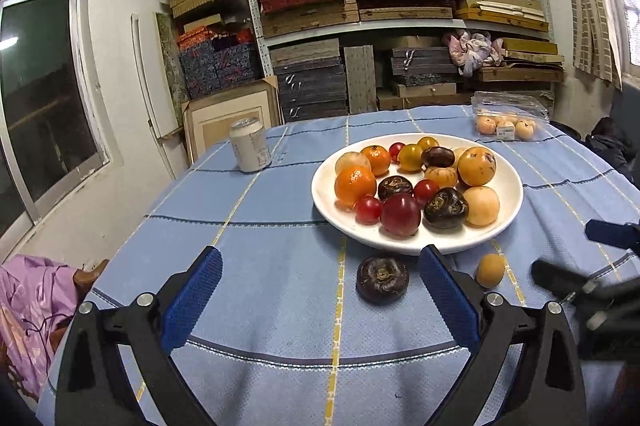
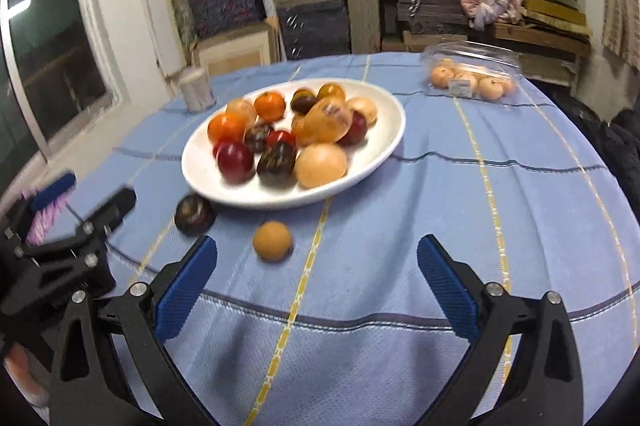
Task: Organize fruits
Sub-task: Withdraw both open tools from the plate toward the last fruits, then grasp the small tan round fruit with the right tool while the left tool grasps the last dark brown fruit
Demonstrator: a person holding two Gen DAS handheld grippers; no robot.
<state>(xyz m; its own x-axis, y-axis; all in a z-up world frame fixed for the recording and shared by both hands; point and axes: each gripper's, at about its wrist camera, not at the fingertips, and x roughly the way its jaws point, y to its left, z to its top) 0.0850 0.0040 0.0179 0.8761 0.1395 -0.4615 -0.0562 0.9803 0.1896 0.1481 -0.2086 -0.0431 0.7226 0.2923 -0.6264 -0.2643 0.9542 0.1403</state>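
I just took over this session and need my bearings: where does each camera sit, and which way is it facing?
Left wrist: on the left claw, open, facing the white plate and shelves; the right claw's tip shows at right.
Right wrist: on the right claw, open, facing the plate from further right; the left claw shows at left.
Shared: plate, dark fruit, small tan fruit, can, clamshell box.

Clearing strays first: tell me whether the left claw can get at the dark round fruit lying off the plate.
Probably yes: the left claw is open, and the dark round fruit lies on bare cloth between its fingers, unobstructed.
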